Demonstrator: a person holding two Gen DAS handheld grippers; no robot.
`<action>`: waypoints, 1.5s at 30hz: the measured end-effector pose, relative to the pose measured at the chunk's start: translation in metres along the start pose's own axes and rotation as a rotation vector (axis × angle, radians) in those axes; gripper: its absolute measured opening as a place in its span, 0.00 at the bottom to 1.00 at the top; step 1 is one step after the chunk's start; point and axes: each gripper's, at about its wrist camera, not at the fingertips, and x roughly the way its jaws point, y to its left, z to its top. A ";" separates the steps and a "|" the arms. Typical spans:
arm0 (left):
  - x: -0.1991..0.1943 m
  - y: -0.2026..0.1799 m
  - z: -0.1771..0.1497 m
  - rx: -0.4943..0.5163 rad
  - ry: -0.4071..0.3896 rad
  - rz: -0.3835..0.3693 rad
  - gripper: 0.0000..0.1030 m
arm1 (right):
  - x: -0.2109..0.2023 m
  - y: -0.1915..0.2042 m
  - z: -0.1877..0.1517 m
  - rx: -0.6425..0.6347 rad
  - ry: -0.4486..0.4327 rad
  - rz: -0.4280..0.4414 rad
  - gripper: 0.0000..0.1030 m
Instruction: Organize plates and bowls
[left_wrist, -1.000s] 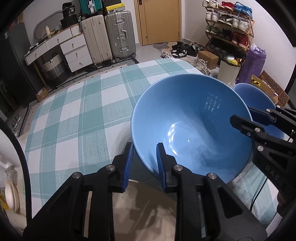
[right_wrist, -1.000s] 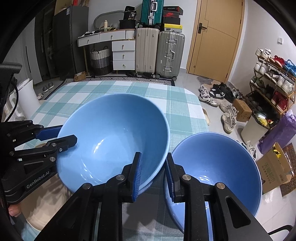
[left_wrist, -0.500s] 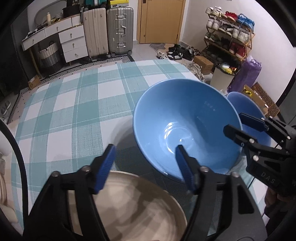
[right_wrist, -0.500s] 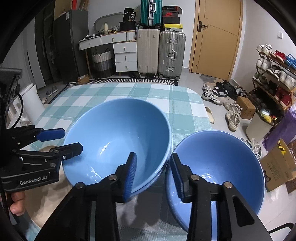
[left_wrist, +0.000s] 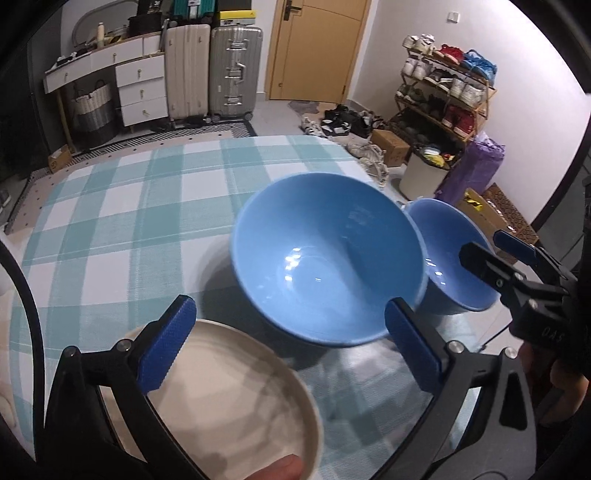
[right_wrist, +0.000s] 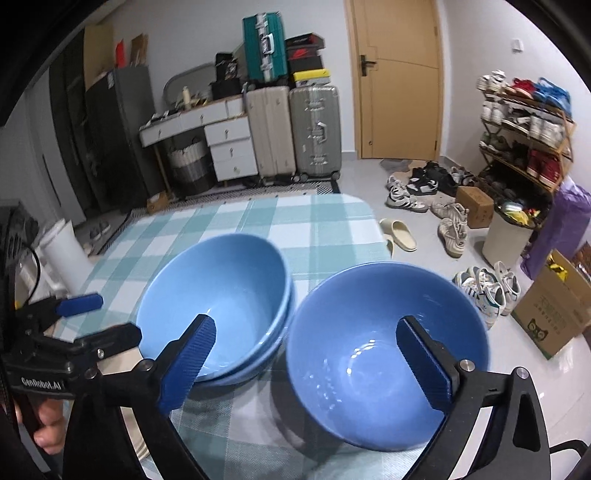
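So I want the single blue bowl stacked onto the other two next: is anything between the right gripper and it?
Nothing visible. The right gripper, jaws opening, looks straight onto the single blue bowl, beside the stacked blue bowls.

Wooden door (right_wrist: 397, 79), suitcases (right_wrist: 291, 131), shoe rack (right_wrist: 524, 133), drawers (right_wrist: 229, 146)

I see glossy glazed blue bowls (left_wrist: 327, 258) catching highlights, a matt cream plate (left_wrist: 236, 398) near me, a woven checked cloth (left_wrist: 110, 229) under them, and ribbed blue pads (right_wrist: 188, 354) on matt black plastic fingers.
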 end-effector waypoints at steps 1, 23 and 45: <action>-0.002 -0.005 -0.001 0.001 0.001 -0.007 0.99 | -0.004 -0.004 -0.001 0.007 -0.006 -0.001 0.98; 0.008 -0.115 -0.030 0.095 0.063 -0.190 0.99 | -0.044 -0.092 -0.041 0.129 0.005 -0.100 0.99; 0.057 -0.166 -0.033 0.051 0.177 -0.320 0.52 | -0.039 -0.153 -0.064 0.228 0.044 -0.122 0.73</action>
